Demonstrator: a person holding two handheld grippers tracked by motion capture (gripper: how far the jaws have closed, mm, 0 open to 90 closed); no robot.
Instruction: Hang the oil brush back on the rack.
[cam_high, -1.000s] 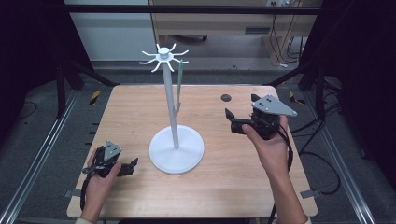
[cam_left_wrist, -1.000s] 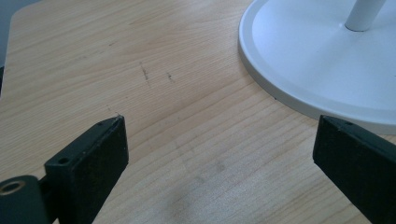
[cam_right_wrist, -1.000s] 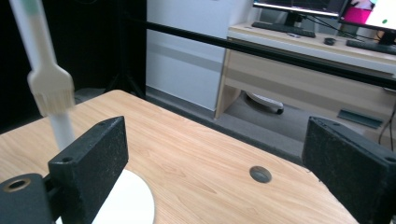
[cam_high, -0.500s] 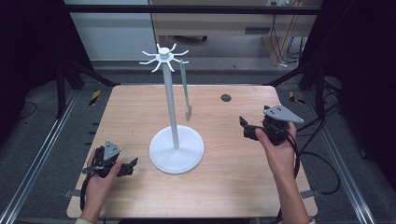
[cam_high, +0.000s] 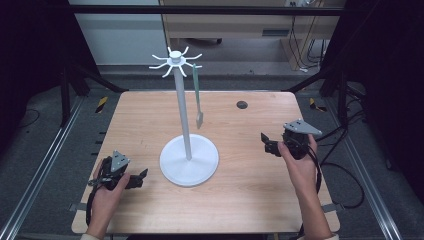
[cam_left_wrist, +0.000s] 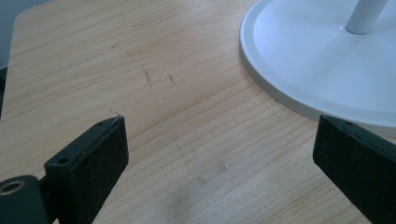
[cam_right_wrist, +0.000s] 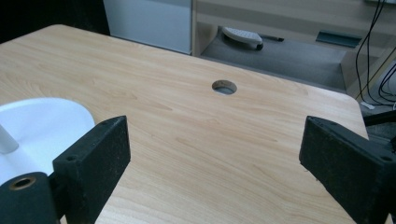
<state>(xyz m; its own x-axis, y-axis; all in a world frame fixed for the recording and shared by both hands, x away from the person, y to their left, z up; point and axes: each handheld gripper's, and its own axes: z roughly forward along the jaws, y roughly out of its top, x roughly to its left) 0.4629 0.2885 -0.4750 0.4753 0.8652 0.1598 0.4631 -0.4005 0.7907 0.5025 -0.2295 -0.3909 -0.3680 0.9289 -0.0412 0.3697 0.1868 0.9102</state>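
Note:
A white stand (cam_high: 188, 161) with a round base, a tall pole and a hooked crown stands mid-table. A pale green utensil (cam_high: 197, 97) hangs from one hook, its flat end down. My left gripper (cam_high: 141, 176) rests low at the front left, open, jaws empty and aimed at the stand's base (cam_left_wrist: 322, 70). My right gripper (cam_high: 265, 142) is held above the table's right side, open, nothing between its jaws; the base's edge (cam_right_wrist: 37, 126) is at its view's left.
A round cable hole (cam_high: 242, 105) (cam_right_wrist: 224, 87) lies in the wooden table (cam_high: 250, 190) at the back right. Metal rails run along both sides. Cables lie on the floor at the far right.
My right gripper has drawn back from beside the stand toward the front right and lower. The green utensil now hangs free on its hook. The left gripper has stayed still.

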